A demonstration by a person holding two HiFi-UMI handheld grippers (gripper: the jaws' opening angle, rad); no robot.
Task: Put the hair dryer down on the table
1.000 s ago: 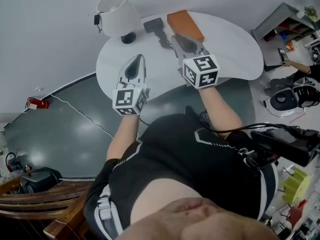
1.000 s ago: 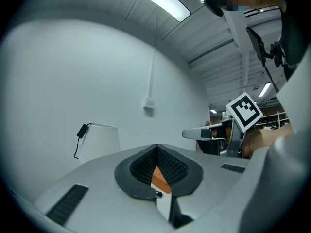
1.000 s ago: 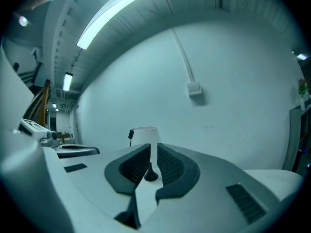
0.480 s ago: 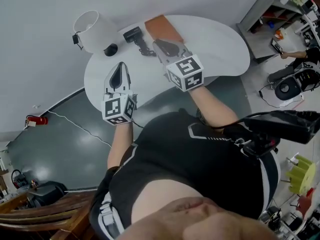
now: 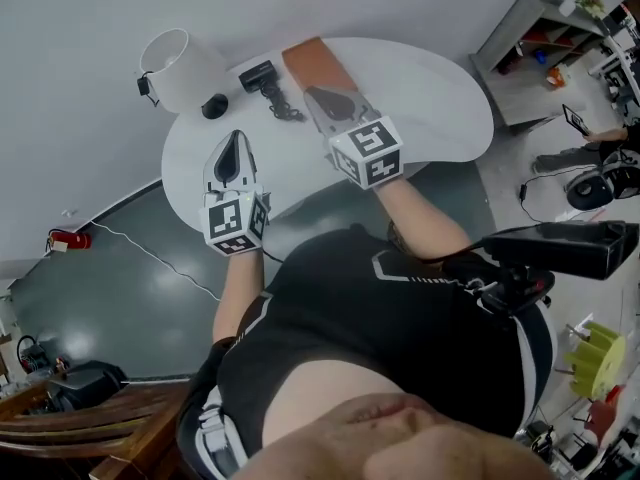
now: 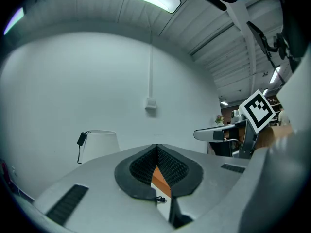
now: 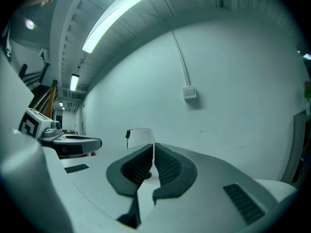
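The black hair dryer (image 5: pixel 262 74) lies on the white round table (image 5: pixel 440 98) near its far edge, its cord (image 5: pixel 286 109) curled beside it. An orange-brown box (image 5: pixel 309 59) lies just right of it. My right gripper (image 5: pixel 312 94) hovers over the table a short way in front of the dryer and box, jaws shut with nothing between them (image 7: pixel 153 145). My left gripper (image 5: pixel 236 138) is over the table's left part, also shut and empty (image 6: pixel 156 147). Below its tips the left gripper view shows the box (image 6: pixel 158 178) and a bit of cord (image 6: pixel 159 199).
A white lamp shade (image 5: pixel 180 66) on a black base (image 5: pixel 213 106) stands at the table's far left, close to the wall. The lamp (image 7: pixel 141 136) also shows ahead of the right gripper. A dark floor lies below the table's near edge. Shelves (image 5: pixel 540 28) stand at the far right.
The head view has swung, so the table and both grippers sit further left and higher in the picture. Both grippers keep about the same places over the table; the dryer has not moved.
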